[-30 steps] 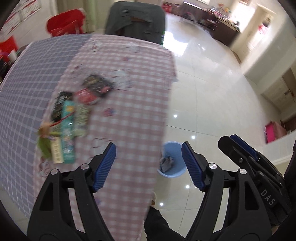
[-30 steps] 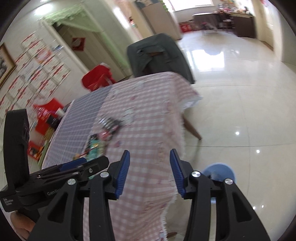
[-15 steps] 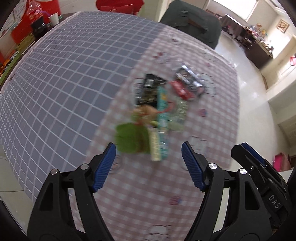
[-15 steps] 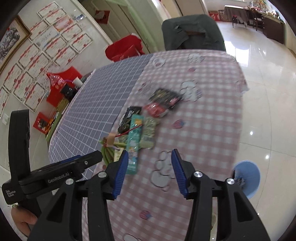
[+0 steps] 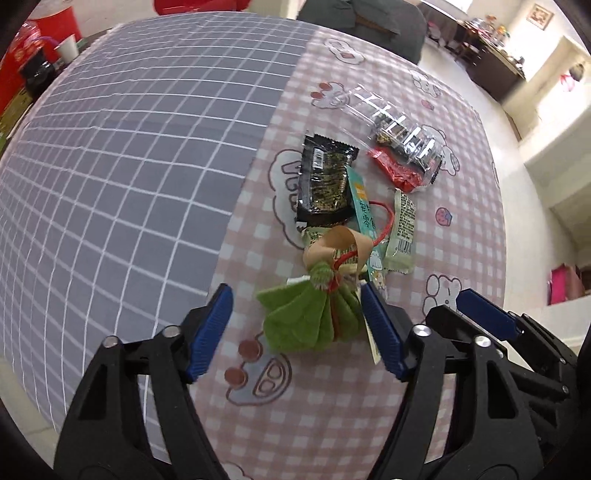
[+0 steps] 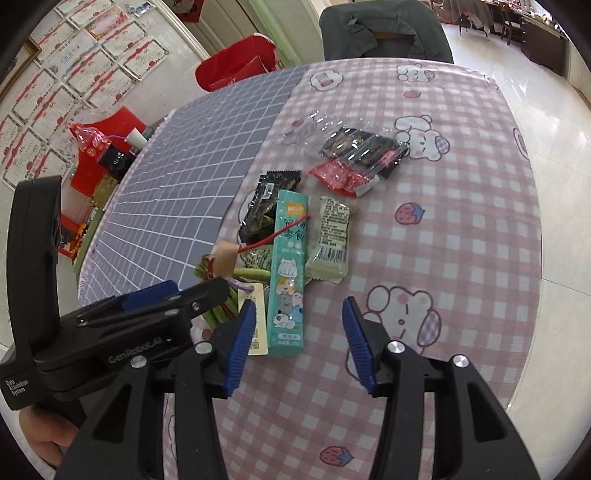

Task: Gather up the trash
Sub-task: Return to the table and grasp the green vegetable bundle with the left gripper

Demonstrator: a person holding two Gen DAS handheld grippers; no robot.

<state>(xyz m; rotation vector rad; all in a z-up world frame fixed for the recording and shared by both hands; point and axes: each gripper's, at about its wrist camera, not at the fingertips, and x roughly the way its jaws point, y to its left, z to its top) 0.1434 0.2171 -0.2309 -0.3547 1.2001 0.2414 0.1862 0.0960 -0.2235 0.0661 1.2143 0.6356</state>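
A pile of trash lies on the pink checked cloth (image 5: 332,406). It holds a green leaf-like bundle (image 5: 306,321) tied with red string, a teal sachet (image 6: 290,273), a black wrapper (image 5: 325,184), a pale green wrapper (image 6: 330,236), a red wrapper (image 6: 340,177) and a clear bag of dark packets (image 5: 402,125). My left gripper (image 5: 294,290) hangs just over the green bundle, jaws closing, the bundle between them and the pads clear of it. My right gripper (image 6: 299,302) stands open at the teal sachet's near end, beside a paper tag (image 6: 255,321).
A grey grid cloth (image 5: 129,166) covers the table's left half. A dark chair (image 6: 384,33) stands at the far side. Shiny tiled floor (image 6: 546,96) lies beyond the right edge. Red boxes and a paper cup (image 5: 68,50) sit at the far left.
Both grippers swung from the table's edge and the blue bin on the floor to the trash pile and came lower. The left jaws have narrowed around the green bundle.
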